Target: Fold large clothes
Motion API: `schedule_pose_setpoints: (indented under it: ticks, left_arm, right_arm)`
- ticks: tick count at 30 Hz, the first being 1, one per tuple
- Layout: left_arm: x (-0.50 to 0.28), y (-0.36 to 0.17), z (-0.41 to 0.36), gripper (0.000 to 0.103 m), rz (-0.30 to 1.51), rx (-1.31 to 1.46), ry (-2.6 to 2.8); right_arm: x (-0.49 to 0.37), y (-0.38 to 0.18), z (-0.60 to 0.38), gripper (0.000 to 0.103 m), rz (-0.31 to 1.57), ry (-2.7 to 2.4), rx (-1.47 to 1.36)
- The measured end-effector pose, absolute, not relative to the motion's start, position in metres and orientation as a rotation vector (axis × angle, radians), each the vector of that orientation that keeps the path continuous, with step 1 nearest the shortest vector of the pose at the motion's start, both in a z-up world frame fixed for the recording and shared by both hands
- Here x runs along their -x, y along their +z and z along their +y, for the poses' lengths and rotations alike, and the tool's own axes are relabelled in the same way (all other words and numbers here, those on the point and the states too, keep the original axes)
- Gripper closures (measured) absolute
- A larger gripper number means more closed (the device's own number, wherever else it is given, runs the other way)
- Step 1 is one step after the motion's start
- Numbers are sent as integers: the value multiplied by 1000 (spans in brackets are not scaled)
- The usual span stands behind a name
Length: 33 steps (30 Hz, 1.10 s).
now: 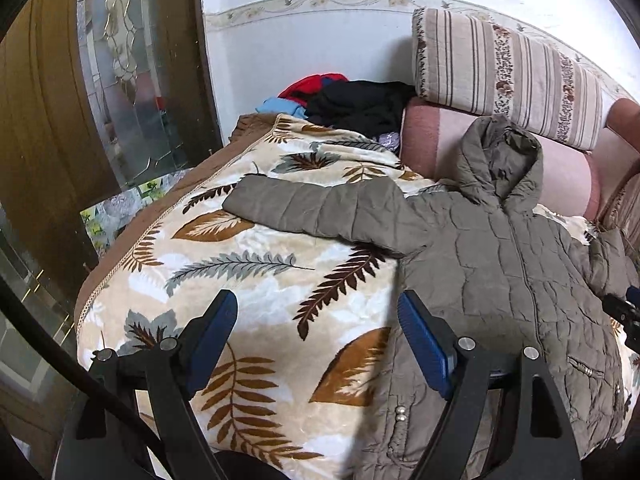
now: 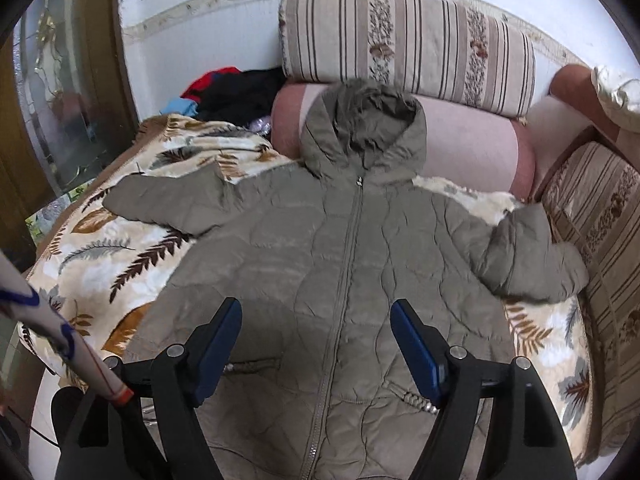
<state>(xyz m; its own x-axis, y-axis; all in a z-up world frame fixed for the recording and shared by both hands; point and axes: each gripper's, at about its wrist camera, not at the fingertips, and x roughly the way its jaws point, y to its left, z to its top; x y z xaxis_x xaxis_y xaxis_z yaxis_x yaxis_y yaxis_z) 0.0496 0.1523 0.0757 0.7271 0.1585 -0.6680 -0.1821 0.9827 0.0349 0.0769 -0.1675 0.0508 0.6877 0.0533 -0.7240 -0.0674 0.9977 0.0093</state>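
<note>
1. Left tongs (image 1: 316, 322) nearest the lens, jaws spread wide with nothing between them, hanging over the leaf-print blanket (image 1: 248, 280) just left of the jacket's hem.
2. Right tongs (image 2: 316, 330) likewise gaping and empty, above the lower front either side of the zipper (image 2: 344, 264).
3. Olive quilted hooded jacket (image 2: 340, 248) lies flat, front up, zipped, sleeves spread out to both sides, hood (image 2: 360, 128) propped on the pink bolster (image 2: 480, 152).
4. Handling, my guess: light, puffy, soft, probably slick-shelled; likely springs back. Pinch at a cuff or hem corner.
5. Left sleeve (image 1: 312, 208) looks the easiest start.
6. Room: glass-panelled door (image 1: 120, 80) left, clothes pile (image 1: 352, 100), striped cushion (image 1: 508, 76) against the white wall.
</note>
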Motion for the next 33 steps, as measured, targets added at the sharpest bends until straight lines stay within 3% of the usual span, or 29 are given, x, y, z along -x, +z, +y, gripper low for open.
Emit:
schedule_pose_setpoints:
  ticks: [22, 33]
  left_arm:
    - [-98, 25, 181, 22, 846, 84, 221]
    - [-198, -6, 297, 22, 868, 428, 247]
  right_arm:
    - [-103, 10, -170, 22, 914, 44, 25]
    - [-123, -28, -175, 22, 996, 46, 8]
